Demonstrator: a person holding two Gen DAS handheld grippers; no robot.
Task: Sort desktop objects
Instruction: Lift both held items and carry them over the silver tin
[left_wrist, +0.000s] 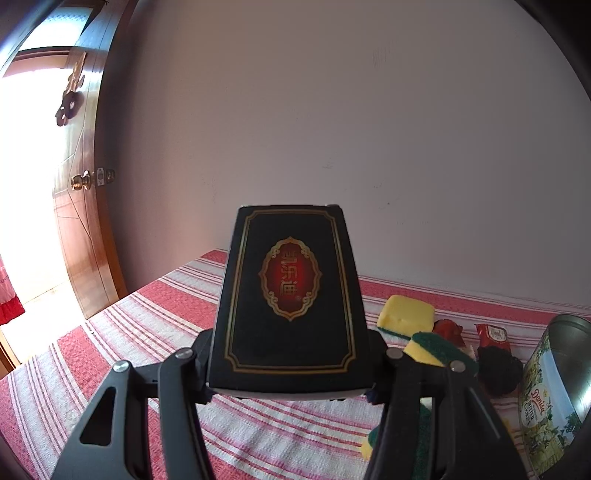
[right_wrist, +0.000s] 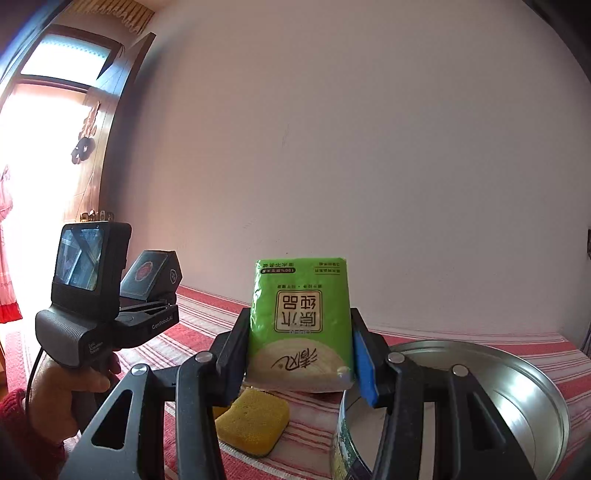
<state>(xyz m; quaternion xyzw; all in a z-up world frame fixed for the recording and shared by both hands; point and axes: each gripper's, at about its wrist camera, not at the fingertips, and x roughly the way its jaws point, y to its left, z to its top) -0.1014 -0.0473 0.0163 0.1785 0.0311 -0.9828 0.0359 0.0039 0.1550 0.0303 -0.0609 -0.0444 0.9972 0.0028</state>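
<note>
My left gripper (left_wrist: 290, 365) is shut on a black box with a red and gold emblem (left_wrist: 290, 295) and holds it up above the striped cloth. The same box (right_wrist: 147, 275) and the left gripper (right_wrist: 155, 306) show at the left of the right wrist view. My right gripper (right_wrist: 299, 354) is shut on a green tissue pack (right_wrist: 300, 325), held above the table beside the open round cookie tin (right_wrist: 509, 398). The tin (left_wrist: 554, 387) also shows at the right edge of the left wrist view.
Yellow and green sponges (left_wrist: 406, 315) lie on the red and white striped tablecloth (left_wrist: 147, 332), one below my right gripper (right_wrist: 253, 421). Red sachets (left_wrist: 493, 336) and a dark object (left_wrist: 498, 374) lie beside the tin. A wall stands behind; a wooden door (left_wrist: 81, 221) is at the left.
</note>
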